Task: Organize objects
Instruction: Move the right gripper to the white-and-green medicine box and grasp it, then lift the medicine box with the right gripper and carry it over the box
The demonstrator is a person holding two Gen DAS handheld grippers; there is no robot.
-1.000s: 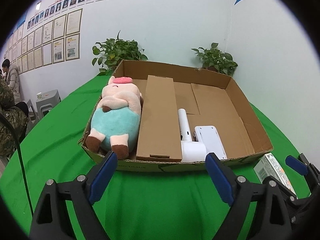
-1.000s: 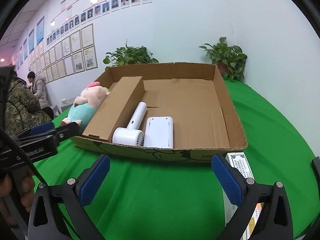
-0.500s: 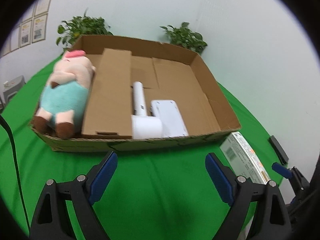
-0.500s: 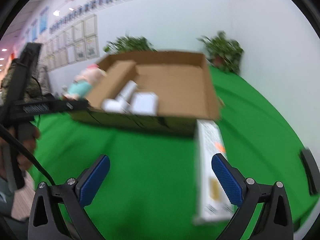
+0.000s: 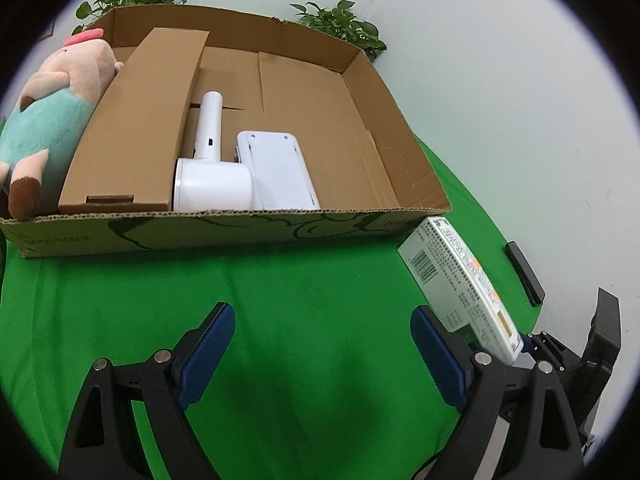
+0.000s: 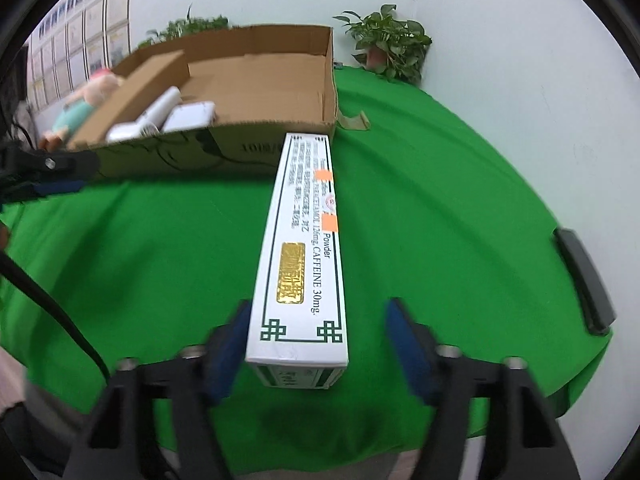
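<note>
While the right gripper [image 6: 316,346] closes around its near end, the medicine box [image 6: 306,248] lies flat on the green cloth [image 6: 420,184], far end touching the cardboard box [image 6: 256,140].
The carton looks light, stiff and thin-walled, likely to dent or pivot, so a gentle hold across the long sides nearer its middle seems wiser. The right pad has not met it yet. The left gripper [image 5: 320,354] hovers wide, empty.
</note>
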